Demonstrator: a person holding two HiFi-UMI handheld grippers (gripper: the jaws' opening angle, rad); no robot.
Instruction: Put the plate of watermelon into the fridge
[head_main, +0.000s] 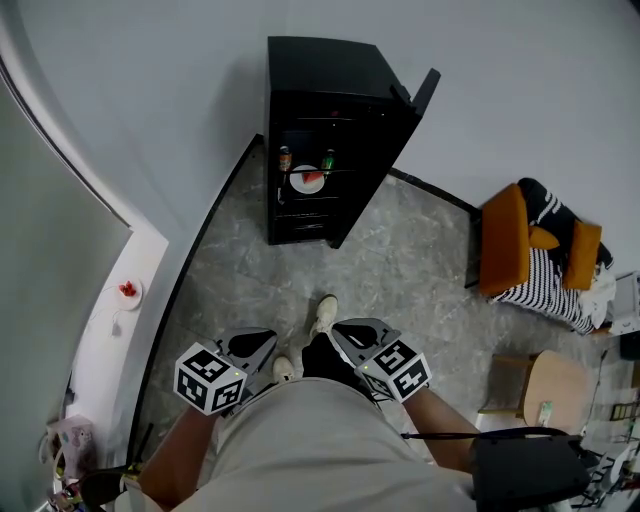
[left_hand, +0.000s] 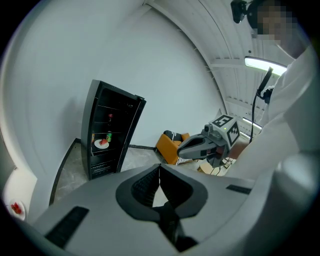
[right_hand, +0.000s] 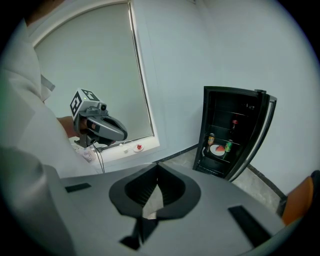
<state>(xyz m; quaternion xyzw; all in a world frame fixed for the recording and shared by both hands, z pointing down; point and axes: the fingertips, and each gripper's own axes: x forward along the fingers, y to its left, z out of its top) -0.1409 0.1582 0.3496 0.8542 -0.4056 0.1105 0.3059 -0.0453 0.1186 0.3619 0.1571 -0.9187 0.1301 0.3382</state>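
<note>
A small black fridge (head_main: 325, 130) stands open against the curved wall. On its middle shelf rests a white plate of watermelon (head_main: 307, 180), also seen as the plate (left_hand: 102, 143) in the left gripper view and the plate (right_hand: 218, 149) in the right gripper view. Cans stand on either side of it. My left gripper (head_main: 258, 349) and right gripper (head_main: 349, 337) hang close to my body, well back from the fridge. Both are shut with nothing between the jaws.
A second small plate with red pieces (head_main: 128, 291) lies on the white window ledge (head_main: 110, 345) at the left. An orange chair with striped cloth (head_main: 535, 252) and a wooden stool (head_main: 555, 388) stand at the right. Grey marbled floor (head_main: 400, 260) lies between me and the fridge.
</note>
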